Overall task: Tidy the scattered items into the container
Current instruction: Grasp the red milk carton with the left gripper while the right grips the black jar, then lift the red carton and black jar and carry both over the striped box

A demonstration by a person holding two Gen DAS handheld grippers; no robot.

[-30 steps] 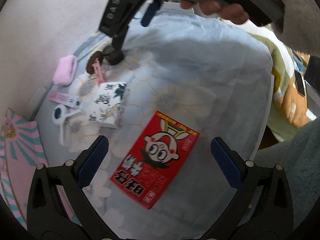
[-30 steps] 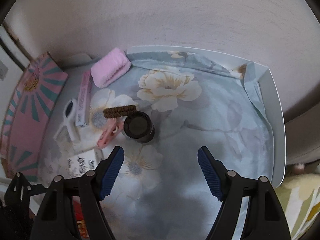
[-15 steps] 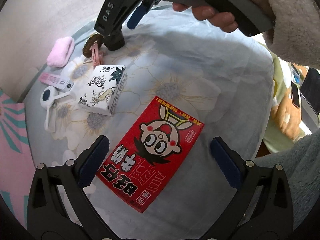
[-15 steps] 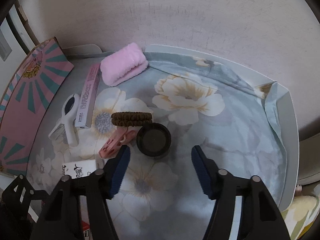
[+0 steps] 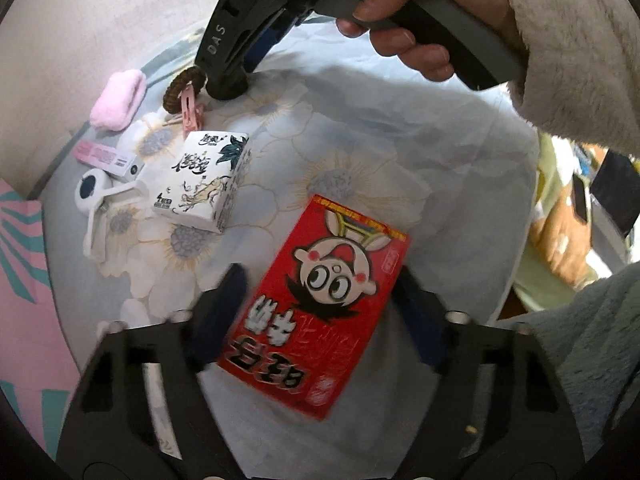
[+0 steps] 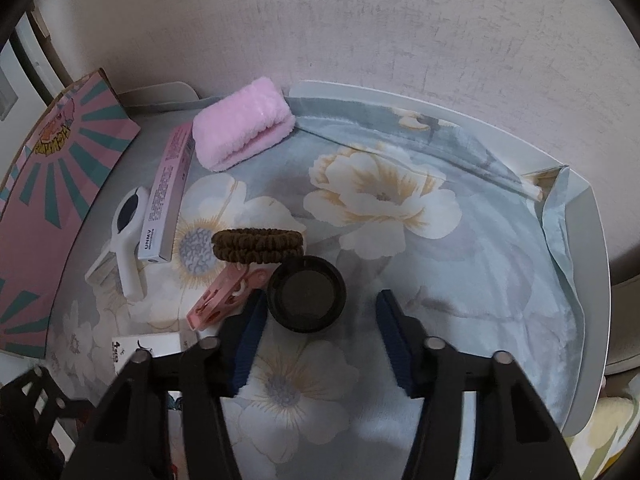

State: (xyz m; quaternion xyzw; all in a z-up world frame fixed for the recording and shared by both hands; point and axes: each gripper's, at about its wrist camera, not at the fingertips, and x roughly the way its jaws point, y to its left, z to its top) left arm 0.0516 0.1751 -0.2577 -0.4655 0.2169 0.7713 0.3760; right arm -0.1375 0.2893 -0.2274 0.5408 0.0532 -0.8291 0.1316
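While both grippers' jaws are closing, left gripper (image 5: 316, 300) should square on the flat red cartoon-printed carton (image 5: 316, 304) at lower centre; right gripper (image 6: 320, 332), nothing gripped yet, should centre on the round black lidded jar (image 6: 306, 294).

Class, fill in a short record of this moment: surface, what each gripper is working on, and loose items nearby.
surface: floral cloth
left gripper: jaws closing, red box between them
right gripper: jaws closing, black round lid just ahead of them, not gripped
nearby items: brown hair tie, pink clip, pink towel, white tissue pack
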